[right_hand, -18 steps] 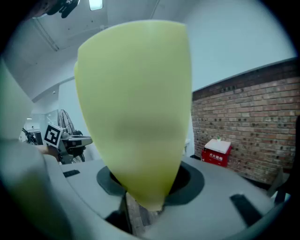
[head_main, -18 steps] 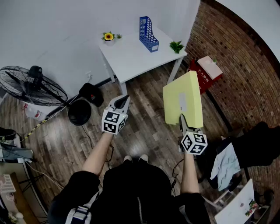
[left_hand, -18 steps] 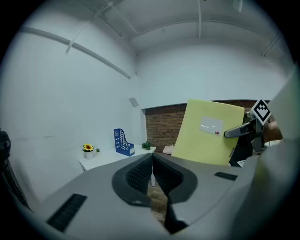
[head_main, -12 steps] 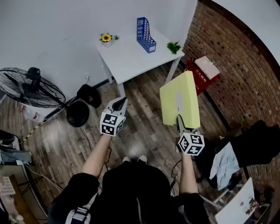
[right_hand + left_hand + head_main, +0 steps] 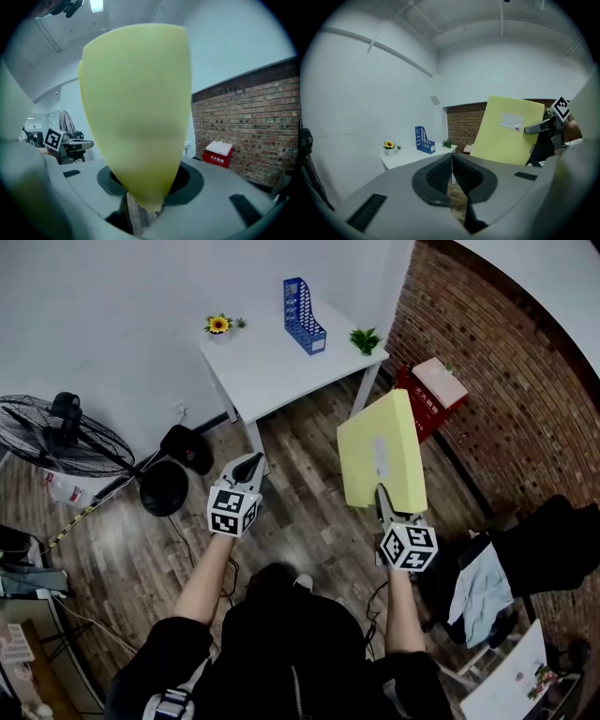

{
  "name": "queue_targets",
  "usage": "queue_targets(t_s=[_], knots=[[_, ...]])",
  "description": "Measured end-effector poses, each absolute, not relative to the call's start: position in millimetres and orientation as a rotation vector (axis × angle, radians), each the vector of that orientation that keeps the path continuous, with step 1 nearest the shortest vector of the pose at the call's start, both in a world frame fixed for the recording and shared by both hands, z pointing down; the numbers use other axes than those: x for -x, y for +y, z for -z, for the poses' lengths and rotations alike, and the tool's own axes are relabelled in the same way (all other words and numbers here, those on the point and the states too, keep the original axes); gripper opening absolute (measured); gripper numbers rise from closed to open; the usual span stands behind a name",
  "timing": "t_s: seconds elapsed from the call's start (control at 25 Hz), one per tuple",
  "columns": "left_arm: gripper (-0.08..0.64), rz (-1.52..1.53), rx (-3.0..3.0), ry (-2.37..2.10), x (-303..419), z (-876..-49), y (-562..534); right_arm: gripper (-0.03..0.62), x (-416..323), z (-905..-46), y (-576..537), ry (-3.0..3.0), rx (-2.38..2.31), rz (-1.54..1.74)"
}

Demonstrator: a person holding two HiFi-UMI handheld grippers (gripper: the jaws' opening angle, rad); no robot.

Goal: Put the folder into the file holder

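A pale yellow folder [image 5: 382, 458] with a white label stands upright in my right gripper [image 5: 382, 497], which is shut on its lower edge. In the right gripper view the folder [image 5: 138, 112] fills the middle and hides the jaws' tips. The blue file holder [image 5: 303, 314] stands on the white table [image 5: 272, 367] far ahead, also visible as the file holder [image 5: 424, 140] in the left gripper view. My left gripper [image 5: 247, 465] is held over the wooden floor, shut with nothing in it; its pads [image 5: 451, 168] meet. The folder [image 5: 508, 132] shows at its right.
A sunflower pot [image 5: 218, 325] and a small green plant [image 5: 365, 338] stand on the table. A floor fan [image 5: 67, 435] is at the left, a red box [image 5: 427, 395] by the brick wall [image 5: 506, 399] at the right. A dark chair with cloth [image 5: 525, 559] is at my right.
The table, file holder and fan have slid left and up in the head view as the person steps forward. Both grippers hold their pose; the folder stays gripped.
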State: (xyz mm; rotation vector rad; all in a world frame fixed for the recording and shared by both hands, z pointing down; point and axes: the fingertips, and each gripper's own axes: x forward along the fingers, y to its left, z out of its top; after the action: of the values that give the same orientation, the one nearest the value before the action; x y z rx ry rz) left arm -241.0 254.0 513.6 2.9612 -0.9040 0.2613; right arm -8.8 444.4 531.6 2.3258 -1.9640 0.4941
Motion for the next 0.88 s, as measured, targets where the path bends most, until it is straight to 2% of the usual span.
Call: queue_targets(t_s=[0.44,0.88], knots=[[0.025,-0.282,-2.932,-0.921,222,-528,234,0.17,-13,-543,419,-2.004,-2.303,-0.547],[0.025,-0.284,-2.926,-0.893,170,-535,146,0.172,-55,-548,333,-1.997,-2.293,-0.578]])
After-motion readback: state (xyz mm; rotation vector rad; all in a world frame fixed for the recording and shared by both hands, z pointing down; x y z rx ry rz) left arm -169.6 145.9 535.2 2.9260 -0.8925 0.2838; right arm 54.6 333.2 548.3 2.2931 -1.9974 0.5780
